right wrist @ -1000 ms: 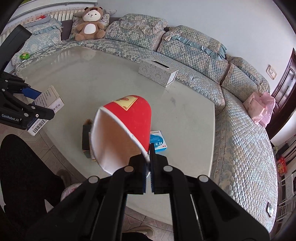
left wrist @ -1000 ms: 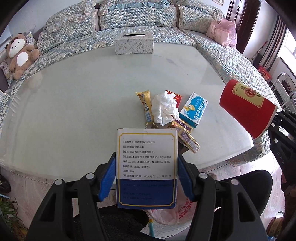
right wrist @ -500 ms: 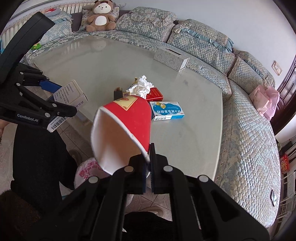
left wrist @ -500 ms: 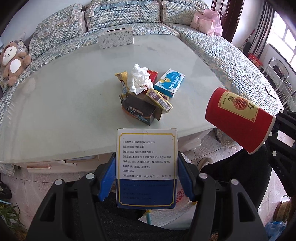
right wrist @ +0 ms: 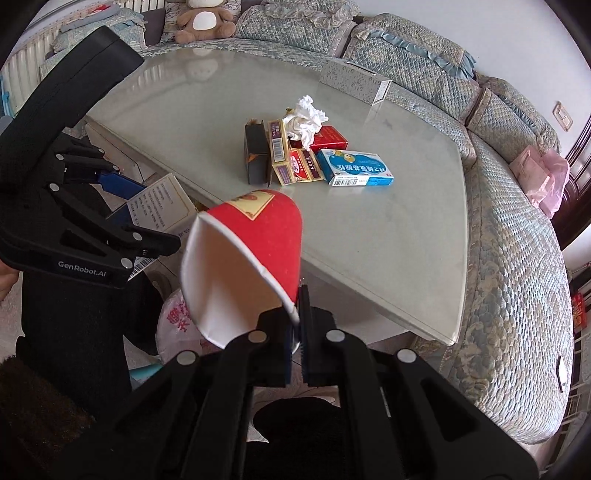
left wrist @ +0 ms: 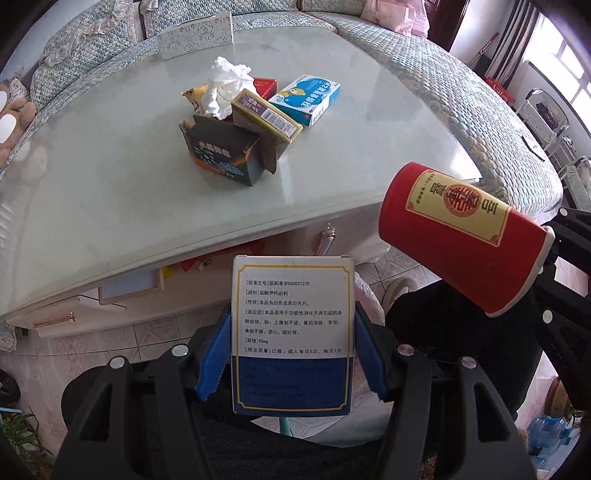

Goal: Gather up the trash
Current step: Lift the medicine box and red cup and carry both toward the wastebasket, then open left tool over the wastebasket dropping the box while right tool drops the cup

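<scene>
1. L gripper (left wrist: 293, 354): blue pads (left wrist: 214, 360) clamped on both long sides of a white/blue medicine box (left wrist: 292, 332), printed face toward the cam. Jaws spread about box-wide, box upright between them. It hangs off the table, over tiled floor, at 6 o'clock in the left wrist view.
2. R gripper (right wrist: 295, 332): jaws nearly closed, pinching the rim wall of a red paper cup (right wrist: 243, 258). Cup tilted, white inside facing the cam, base pointing toward the table. In the left wrist view the same cup (left wrist: 461, 236) sits at 3 o'clock, base aimed at the table edge.
3. Both held items are past the near table edge, not over the glass top (left wrist: 110, 192).
4. Trash pile on the table, approx 12 o'clock in the left wrist view: dark open carton (left wrist: 221, 155) nearest, crumpled tissue (left wrist: 225, 85) on top of the heap, purple/gold box (left wrist: 266, 114) leaning on the carton, red box (left wrist: 266, 86) behind, blue/white box (left wrist: 308, 98) at the pile's 2 o'clock side, touching or just beside the rest; can't tell which.
5. Patterned tissue box (left wrist: 195, 40) well apart from the pile, at the far table edge.
6. White plastic bag w/ red print (right wrist: 175, 325) on the floor at 8 o'clock in the right wrist view, below the cup and near the person's dark-clad leg.
7. Teddy bear (right wrist: 201, 22) on the sofa (right wrist: 517, 258) at 11 o'clock, pink bags (right wrist: 543, 177) at 3 o'clock.
</scene>
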